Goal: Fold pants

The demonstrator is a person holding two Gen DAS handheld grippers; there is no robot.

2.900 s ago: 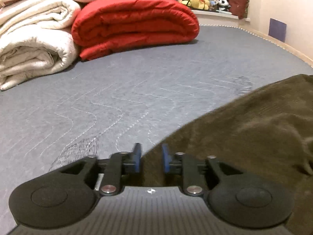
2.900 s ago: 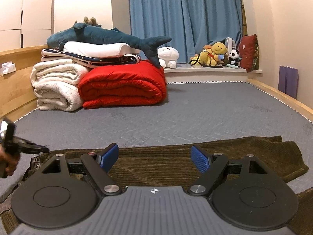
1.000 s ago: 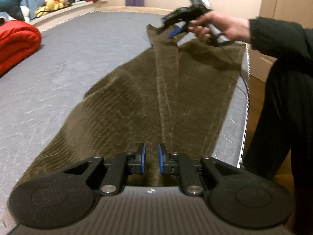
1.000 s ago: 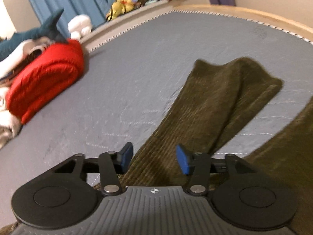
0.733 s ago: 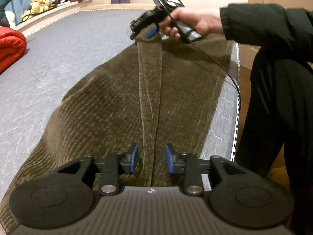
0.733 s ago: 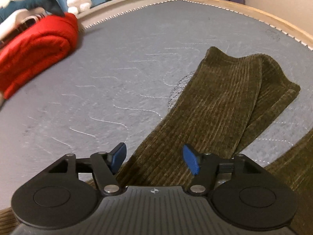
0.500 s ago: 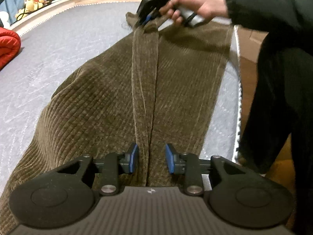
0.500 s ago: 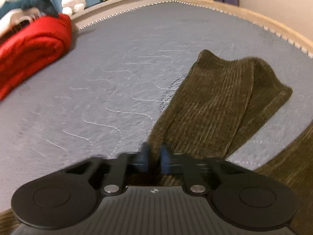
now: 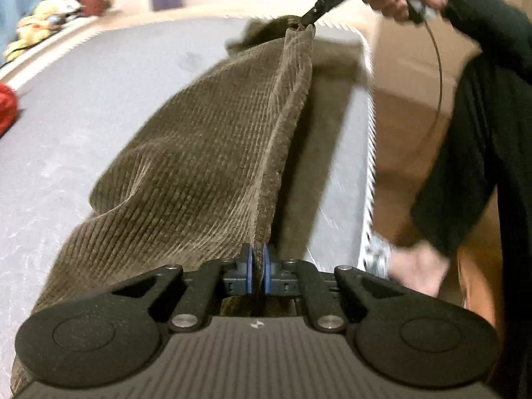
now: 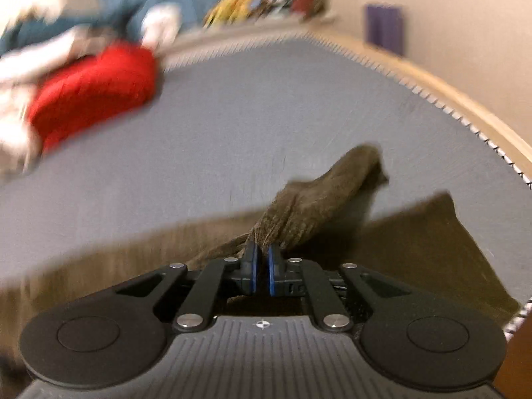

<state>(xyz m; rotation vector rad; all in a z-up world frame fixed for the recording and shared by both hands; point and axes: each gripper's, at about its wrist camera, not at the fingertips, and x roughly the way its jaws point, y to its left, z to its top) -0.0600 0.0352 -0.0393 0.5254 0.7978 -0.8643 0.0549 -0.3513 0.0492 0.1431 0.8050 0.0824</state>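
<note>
Brown corduroy pants (image 9: 206, 153) lie along the near edge of the grey mattress (image 9: 99, 76). My left gripper (image 9: 256, 267) is shut on the pants' edge at one end. My right gripper (image 10: 261, 271) is shut on bunched pants fabric (image 10: 319, 196) at the other end; it also shows in the left wrist view (image 9: 307, 23), pinching the far corner. Between the two grippers the edge is lifted taut off the mattress, and one layer hangs over the layer below. Both views are motion-blurred.
A red folded quilt (image 10: 96, 89) and white blankets (image 10: 13, 99) sit at the far side of the mattress. Stuffed toys (image 10: 252, 0) line the back ledge. The wooden bed rim (image 10: 465, 99) runs on the right. The person's dark-clothed body (image 9: 492, 133) stands beside the bed.
Both grippers have closed on the pants' edge and lifted it off the mattress. The right gripper has risen, and the fabric between them has pulled taut.
</note>
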